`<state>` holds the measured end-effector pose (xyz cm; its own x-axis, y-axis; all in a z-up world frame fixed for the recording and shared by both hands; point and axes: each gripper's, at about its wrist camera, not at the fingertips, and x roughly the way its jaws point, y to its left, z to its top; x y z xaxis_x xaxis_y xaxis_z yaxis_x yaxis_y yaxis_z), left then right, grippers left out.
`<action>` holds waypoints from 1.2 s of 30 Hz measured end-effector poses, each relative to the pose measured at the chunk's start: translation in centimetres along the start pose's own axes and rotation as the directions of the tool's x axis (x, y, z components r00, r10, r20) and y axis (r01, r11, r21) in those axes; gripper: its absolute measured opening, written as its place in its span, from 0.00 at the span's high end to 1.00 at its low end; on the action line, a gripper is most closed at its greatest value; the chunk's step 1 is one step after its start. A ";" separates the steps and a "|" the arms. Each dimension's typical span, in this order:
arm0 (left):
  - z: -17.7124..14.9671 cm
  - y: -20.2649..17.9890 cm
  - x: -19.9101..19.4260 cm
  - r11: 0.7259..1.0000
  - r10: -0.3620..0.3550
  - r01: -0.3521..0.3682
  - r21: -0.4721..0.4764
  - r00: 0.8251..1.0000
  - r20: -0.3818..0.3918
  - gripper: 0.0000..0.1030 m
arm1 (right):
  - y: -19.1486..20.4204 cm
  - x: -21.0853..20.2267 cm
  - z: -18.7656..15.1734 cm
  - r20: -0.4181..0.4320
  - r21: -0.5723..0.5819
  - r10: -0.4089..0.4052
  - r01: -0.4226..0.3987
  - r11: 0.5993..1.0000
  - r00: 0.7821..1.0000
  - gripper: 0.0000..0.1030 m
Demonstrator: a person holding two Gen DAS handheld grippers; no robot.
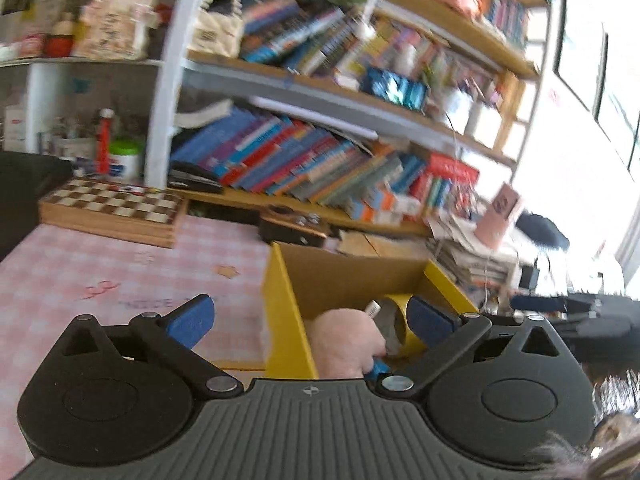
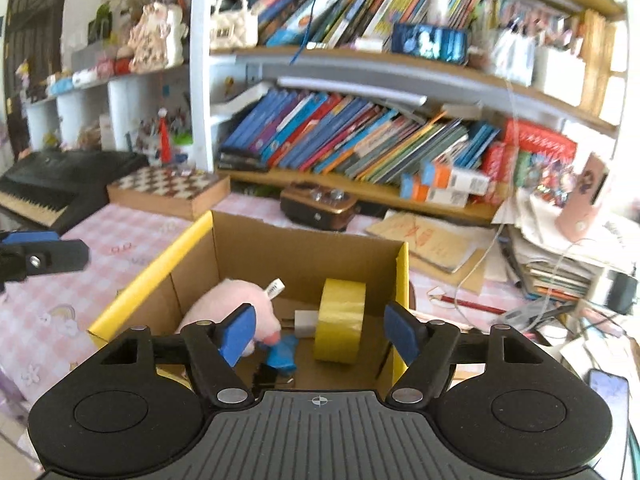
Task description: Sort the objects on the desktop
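Note:
A cardboard box with yellow rims [image 2: 152, 268] stands on the pink checked tablecloth; it also shows in the left wrist view [image 1: 282, 304]. Inside lie a pink plush toy [image 2: 224, 300], a yellow tape roll [image 2: 340, 324], a white charger block [image 2: 305, 322], a blue object [image 2: 282, 352] and a black binder clip [image 2: 266, 374]. The plush [image 1: 344, 340] and the tape roll [image 1: 402, 334] also show in the left wrist view. My right gripper [image 2: 320, 332] is open and empty above the box's near side. My left gripper [image 1: 310, 320] is open and empty, straddling the box's left wall. One of its fingers [image 2: 40, 248] shows at the left of the right wrist view.
A chessboard box [image 2: 168, 190] and a brown radio [image 2: 316, 204] stand behind the box. A keyboard [image 2: 52, 188] lies far left. Papers, a red pencil [image 2: 468, 304], cables and a phone [image 2: 608, 388] crowd the right side. Bookshelves rise behind.

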<state>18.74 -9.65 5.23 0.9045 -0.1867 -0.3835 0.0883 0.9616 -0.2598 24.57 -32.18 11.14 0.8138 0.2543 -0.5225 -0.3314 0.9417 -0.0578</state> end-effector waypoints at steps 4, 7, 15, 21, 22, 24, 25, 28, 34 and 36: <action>-0.7 1.5 -3.0 0.999 0.031 -0.029 -0.037 0.999 0.045 0.00 | 2.0 -1.9 -1.1 0.037 0.039 -0.054 0.053 0.998 0.998 0.23; -1.7 2.4 -5.1 0.998 0.054 -0.051 -0.048 0.997 0.055 0.00 | 3.5 -3.2 -2.0 0.048 0.072 -0.077 0.073 0.995 0.996 0.21; -4.5 3.9 -10.2 0.997 0.081 -0.081 -0.001 0.995 0.051 0.00 | 7.9 -6.1 -5.0 0.041 0.150 -0.157 0.149 0.977 0.987 0.16; -6.5 5.5 -14.0 0.994 0.103 -0.098 -0.048 0.990 0.097 0.00 | 11.5 -8.5 -6.7 0.043 0.151 -0.163 0.155 0.976 0.986 0.05; -6.8 5.7 -14.6 0.994 0.102 -0.098 -0.050 0.989 0.104 0.00 | 12.0 -8.9 -7.0 0.041 0.154 -0.166 0.158 0.975 0.985 0.03; -7.3 6.2 -15.7 0.996 0.079 -0.076 -0.039 0.992 0.101 0.00 | 13.1 -9.6 -7.6 0.040 0.167 -0.177 0.168 0.971 0.983 0.00; -7.5 6.3 -16.1 0.997 0.068 -0.066 -0.027 0.994 0.089 0.00 | 13.6 -10.0 -8.0 0.046 0.180 -0.185 0.174 0.968 0.982 0.00; -8.3 6.4 -17.1 0.998 0.061 -0.062 0.013 0.996 0.063 0.00 | 14.7 -10.9 -8.7 0.043 0.212 -0.176 0.163 0.964 0.983 0.00; -9.7 6.8 -19.0 0.995 0.089 -0.091 0.035 0.994 0.057 0.00 | 16.7 -12.0 -10.0 0.001 0.219 -0.175 0.170 0.961 0.985 0.00; -10.0 6.9 -19.6 0.992 0.110 -0.113 0.057 0.992 0.054 0.00 | 17.4 -12.1 -10.5 -0.019 0.208 -0.185 0.185 0.961 0.983 0.00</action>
<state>-2.52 -1.36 2.10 0.9301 -0.0688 -0.3609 0.0092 0.9864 -0.1643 3.98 -21.17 7.56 0.8520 0.0714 -0.5187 -0.0686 0.9973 0.0247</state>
